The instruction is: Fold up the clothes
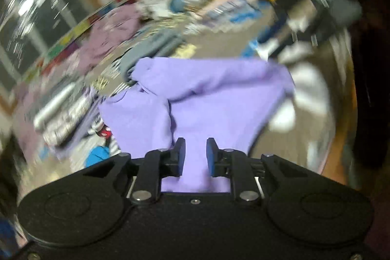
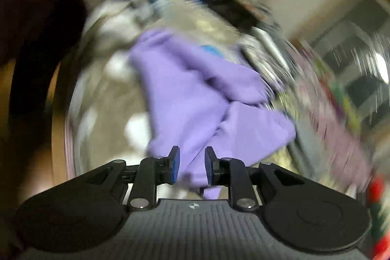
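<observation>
1. On the left, the left gripper has its blue-padded fingers close together, pinching a bunched neck of the soft lilac cotton garment. The cloth fills the gap between the pads and fans out beyond them.
2. Farther left and beyond, a blurred heap of other clothes lies across the pale tabletop: striped, mauve and grey pieces, none sharp enough to name.
3. The lilac garment hangs between the two tools, lifted off the surface as far as I can judge. It is crumpled and partly doubled over itself, with one rounded fold near its left side.
4. On the right, the right gripper likewise nips a narrow twist of the same cloth; a tail of it pokes out below the pads. Its jaws stand nearly closed on fabric.
5. I take this to be the shake-out step: the piece is held at two points so it can be spread before any fold.
6. Next, the two tools want drawing apart to stretch the top edge straight, then lowering onto a bare part of the table.
7. Open room looks scarce. The pile crowds the far and left sides, white items sit near the right edge, and a curved wooden rim bounds the near side.
</observation>
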### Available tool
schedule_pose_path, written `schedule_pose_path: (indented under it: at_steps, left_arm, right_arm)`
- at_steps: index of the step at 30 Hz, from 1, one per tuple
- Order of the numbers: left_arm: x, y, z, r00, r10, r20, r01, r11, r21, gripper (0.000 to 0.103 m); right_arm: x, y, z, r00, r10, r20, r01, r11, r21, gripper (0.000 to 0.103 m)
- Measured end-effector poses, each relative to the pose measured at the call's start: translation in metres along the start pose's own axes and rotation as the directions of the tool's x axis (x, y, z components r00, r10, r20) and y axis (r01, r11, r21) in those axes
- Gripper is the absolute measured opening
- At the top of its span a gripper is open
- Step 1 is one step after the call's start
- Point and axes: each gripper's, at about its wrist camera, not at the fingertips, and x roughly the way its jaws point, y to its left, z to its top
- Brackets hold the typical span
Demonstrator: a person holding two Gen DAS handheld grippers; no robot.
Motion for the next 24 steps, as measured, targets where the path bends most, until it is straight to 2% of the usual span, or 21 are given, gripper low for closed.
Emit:
schedule_pose_path:
  at_steps: [3,4,5,6,8,10,14,16,18,20,22,24]
  left_arm:
    - [0.029,-0.012,0.003,0.998,0.055,-0.028,-0.058,0.985,-0.16,0.018]
    - [0.043,-0.02,-0.003,0.995,0.073,-0.07,-0.086,0.974,-0.21,0.024]
    - [0.06,-0.031,-0.012,0.988,0.069,-0.137,-0.102,0.963,-0.25,0.026]
    - [0.071,-0.046,-0.026,0.982,0.082,-0.17,-0.128,0.952,-0.279,0.025]
    - [0.062,-0.075,-0.04,0.976,0.2,-0.082,-0.215,0.943,-0.254,0.025]
    - [0.054,-0.087,-0.041,0.971,0.225,-0.076,-0.236,0.951,-0.2,0.026]
    - [0.046,-0.074,-0.042,0.981,0.172,-0.09,-0.19,0.946,-0.264,0.026]
    - [0.042,-0.073,-0.041,0.984,0.148,-0.097,-0.168,0.954,-0.25,0.026]
    - [0.034,-0.075,-0.041,0.988,0.12,-0.098,-0.141,0.96,-0.241,0.033]
    - [0.023,-0.075,-0.04,0.993,0.086,-0.079,-0.104,0.958,-0.269,0.045]
    - [0.015,-0.073,-0.039,0.993,0.108,-0.05,-0.118,0.946,-0.303,0.045]
    - [0.009,-0.069,-0.037,0.99,0.138,-0.016,-0.135,0.931,-0.34,0.045]
  right_arm:
    - [0.027,0.006,-0.002,1.0,0.005,-0.022,-0.001,0.984,0.178,0.022]
    - [0.036,0.008,-0.003,1.0,0.007,-0.03,0.0,0.972,0.237,0.022]
    - [0.045,0.009,-0.004,0.999,0.01,-0.037,0.001,0.956,0.294,0.022]
    - [0.054,0.011,-0.005,0.999,0.013,-0.044,0.003,0.937,0.351,0.022]
    - [0.072,0.015,-0.006,0.998,0.021,-0.057,0.008,0.888,0.46,0.025]
    - [0.071,0.039,-0.016,0.998,-0.061,-0.026,0.066,0.899,0.432,0.027]
    - [0.057,0.045,-0.02,0.998,-0.064,-0.016,0.064,0.895,0.442,0.027]
    - [0.049,0.049,-0.021,0.998,-0.066,-0.01,0.063,0.893,0.446,0.027]
    - [0.043,0.051,-0.022,0.998,-0.054,-0.009,0.053,0.89,0.452,0.027]
    - [0.035,0.054,-0.021,0.999,-0.053,0.001,0.047,0.891,0.451,0.027]
    - [0.026,0.051,-0.019,0.996,-0.067,0.064,0.028,0.876,0.482,0.025]
    - [0.018,0.04,-0.02,0.987,-0.136,0.082,0.068,0.828,0.556,0.026]
